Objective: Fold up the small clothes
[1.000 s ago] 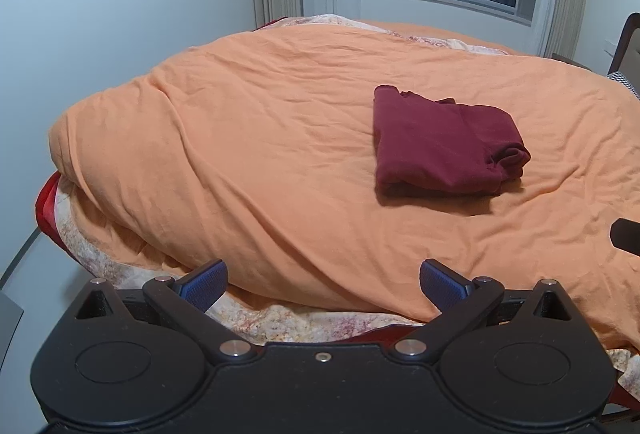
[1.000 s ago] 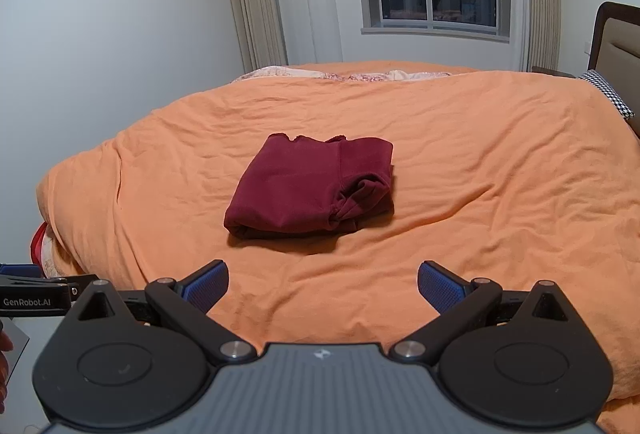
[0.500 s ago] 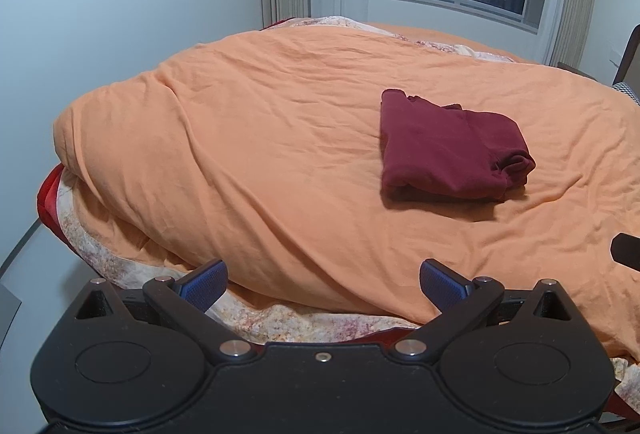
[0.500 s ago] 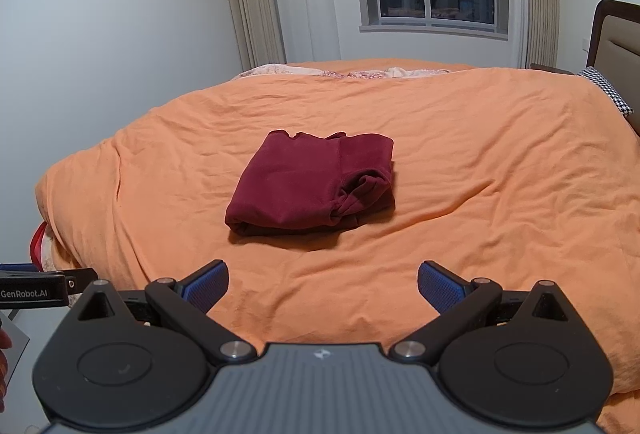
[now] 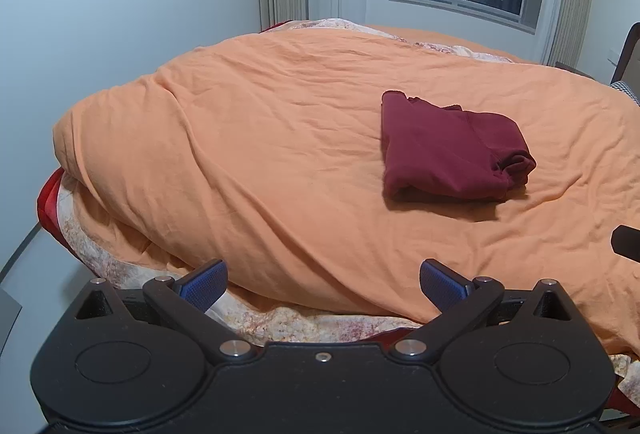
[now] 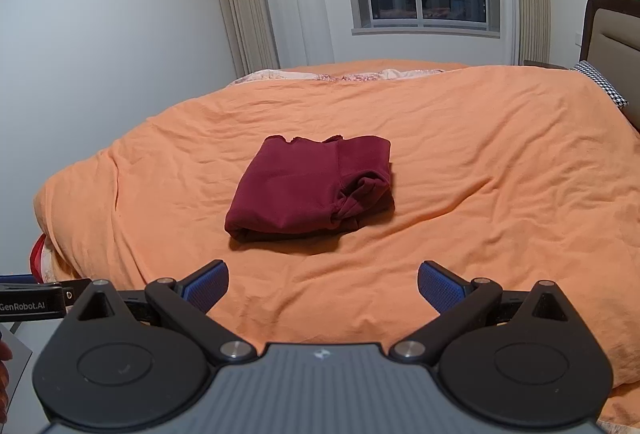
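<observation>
Garment position: your dark red garment (image 6: pixel 310 189) lies folded near the middle of the bed (image 6: pixel 500 193), on the orange duvet (image 5: pixel 248 137).
Direction from right gripper: the right gripper (image 6: pixel 322 286) faces the bundle almost straight ahead, a little to its left, well apart from it.
Direction from left gripper: the left gripper (image 5: pixel 322 286) sees it ahead and off to the right, farther away; your right hand looks the nearer one.
Long axis: the bundle runs roughly left to right across the right view, its smooth folded edge toward you.
Gripper state: both grippers stand wide apart with blue pads showing, and nothing between them.
Shape: a thick, rounded rectangle; the right end bunches into a twisted lump, likely a tucked sleeve.
Material: soft matte knit that would sag if you lift it by one corner.
Surface: the duvet is puffy and wrinkled, so it would yield under any press.
Progress: the fold looks done, or nearly so.
</observation>
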Demonstrator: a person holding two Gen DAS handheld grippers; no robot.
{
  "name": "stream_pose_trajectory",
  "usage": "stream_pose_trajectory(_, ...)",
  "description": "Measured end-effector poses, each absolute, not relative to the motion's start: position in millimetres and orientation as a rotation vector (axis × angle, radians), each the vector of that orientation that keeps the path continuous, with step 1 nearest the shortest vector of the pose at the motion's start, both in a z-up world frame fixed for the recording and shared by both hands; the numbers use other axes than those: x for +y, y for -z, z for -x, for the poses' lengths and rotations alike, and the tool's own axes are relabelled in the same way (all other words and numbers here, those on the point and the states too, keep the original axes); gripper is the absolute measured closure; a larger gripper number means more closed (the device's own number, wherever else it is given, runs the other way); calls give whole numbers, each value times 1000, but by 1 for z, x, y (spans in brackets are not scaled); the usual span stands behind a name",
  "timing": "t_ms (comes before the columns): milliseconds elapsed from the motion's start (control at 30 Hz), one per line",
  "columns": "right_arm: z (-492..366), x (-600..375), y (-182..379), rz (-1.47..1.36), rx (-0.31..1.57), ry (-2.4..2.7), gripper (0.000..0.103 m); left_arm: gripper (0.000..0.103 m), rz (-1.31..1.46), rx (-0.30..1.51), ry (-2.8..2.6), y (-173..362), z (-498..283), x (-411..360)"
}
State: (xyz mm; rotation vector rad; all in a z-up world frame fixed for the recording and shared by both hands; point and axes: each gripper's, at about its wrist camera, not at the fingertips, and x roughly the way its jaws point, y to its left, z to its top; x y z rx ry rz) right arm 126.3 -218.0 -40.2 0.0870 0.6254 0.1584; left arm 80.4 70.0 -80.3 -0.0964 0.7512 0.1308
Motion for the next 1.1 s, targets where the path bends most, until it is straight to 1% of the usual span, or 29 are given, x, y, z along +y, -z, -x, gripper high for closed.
stream_pose_trajectory(367,-122,-216,36,-67,620,-149,0,1,135,768,-133,83,-83,79)
stream_pose_trajectory(1100,-122,-215,37,-67,621,-145,0,1,128,787,-142,84,-82,80)
